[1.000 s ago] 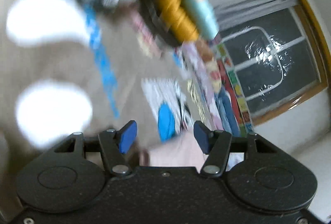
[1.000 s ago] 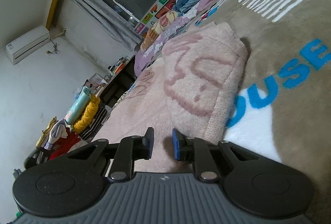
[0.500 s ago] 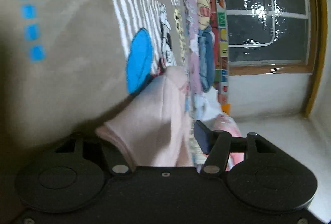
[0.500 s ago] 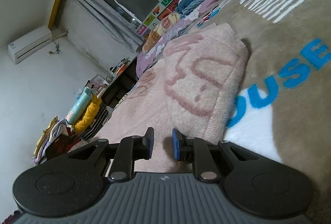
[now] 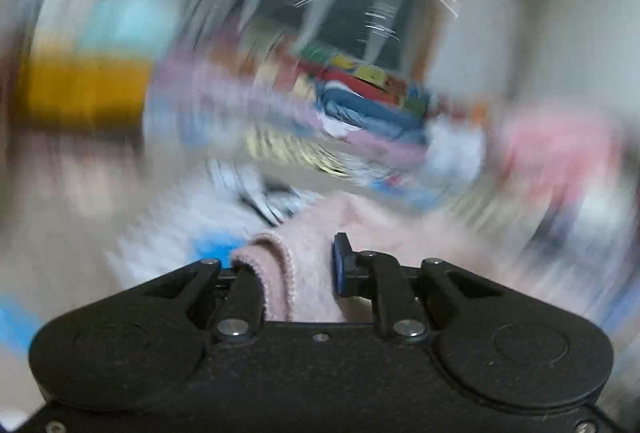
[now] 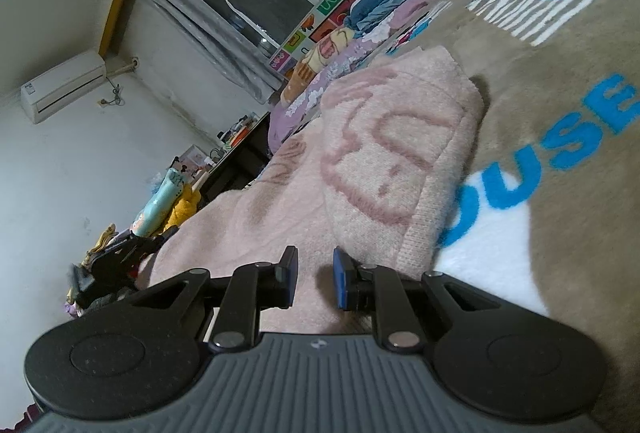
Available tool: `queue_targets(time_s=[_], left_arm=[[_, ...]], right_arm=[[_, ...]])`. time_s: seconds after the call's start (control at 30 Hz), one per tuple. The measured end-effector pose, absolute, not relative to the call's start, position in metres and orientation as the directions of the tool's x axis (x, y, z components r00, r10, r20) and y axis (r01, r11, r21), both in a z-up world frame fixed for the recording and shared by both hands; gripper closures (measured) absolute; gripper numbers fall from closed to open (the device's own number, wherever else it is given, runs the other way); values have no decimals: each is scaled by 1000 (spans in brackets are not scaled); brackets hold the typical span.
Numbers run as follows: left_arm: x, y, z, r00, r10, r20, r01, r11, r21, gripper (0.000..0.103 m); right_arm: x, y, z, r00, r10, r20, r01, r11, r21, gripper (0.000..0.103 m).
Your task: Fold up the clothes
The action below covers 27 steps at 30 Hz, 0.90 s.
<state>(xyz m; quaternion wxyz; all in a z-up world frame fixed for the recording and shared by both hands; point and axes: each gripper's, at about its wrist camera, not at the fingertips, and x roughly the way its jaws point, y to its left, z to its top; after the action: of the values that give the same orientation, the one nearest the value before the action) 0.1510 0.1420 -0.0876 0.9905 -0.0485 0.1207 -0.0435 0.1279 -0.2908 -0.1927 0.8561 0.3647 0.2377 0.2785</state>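
Closing on the pink sweater [image 5: 316,273], your left gripper [image 5: 298,265] now has its edge; right gripper [image 6: 316,273] stays clamped, so fold.

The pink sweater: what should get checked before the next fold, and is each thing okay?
1. Left gripper has cloth: ok, its jaws are closing with the pink sweater hem between them.
2. Right gripper has cloth: cannot tell, the jaws stand narrow over the sweater.
3. Sweater lies on the blanket: ok.
4. One side already folded over: ok, the right edge is doubled.
5. Left view sharp enough to aim: not ok, badly blurred.
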Motion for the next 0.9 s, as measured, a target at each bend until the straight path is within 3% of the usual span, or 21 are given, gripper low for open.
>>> queue_targets(time_s=[0.03,0.1,0.2,0.27,0.3,0.33,0.37,0.4,0.53,0.67,0.73,0.8,0.9], left_arm=[[141,118,-83,978,-37,-204,63,991,121,92],[130,94,-99,982,25,-186,45,930,364,92],[145,112,-126,905,72,-420,63,953,298,91],[153,140,-124,852,-29,-524,69,996,57,90],[156,158,-124,835,-106,-540,51,992,-116,84],[160,176,-124,820,-185,-541,27,958,-286,77],[163,194,-124,807,-263,-529,-1,894,-447,58],[165,206,-127,814,-299,-498,-30,835,-549,53],[171,245,-141,838,-383,-389,-116,572,-812,53],[189,259,-148,849,-414,-329,-140,424,-895,55],[198,259,-141,849,-404,-340,-146,440,-886,72],[195,251,-119,871,-335,-360,-118,569,-814,90],[184,230,-79,920,-185,-344,-65,797,-601,96]], right_arm=[[128,-290,-193,732,650,-204,-303,579,757,83],[128,-290,-192,733,649,-204,-303,580,756,83],[128,-289,-192,735,647,-204,-302,581,755,83],[128,-288,-192,735,647,-204,-302,581,756,83],[128,-288,-192,735,647,-203,-302,581,756,83],[129,-288,-192,735,647,-203,-302,580,756,83],[129,-288,-192,735,647,-202,-302,580,757,83],[129,-288,-192,735,647,-202,-302,579,757,83],[130,-289,-192,735,648,-200,-303,577,758,83],[128,-290,-194,735,649,-196,-306,575,759,83],[129,-290,-194,734,650,-195,-306,573,760,83],[129,-290,-194,734,652,-193,-308,572,761,83],[128,-291,-195,733,653,-191,-310,570,761,83]])
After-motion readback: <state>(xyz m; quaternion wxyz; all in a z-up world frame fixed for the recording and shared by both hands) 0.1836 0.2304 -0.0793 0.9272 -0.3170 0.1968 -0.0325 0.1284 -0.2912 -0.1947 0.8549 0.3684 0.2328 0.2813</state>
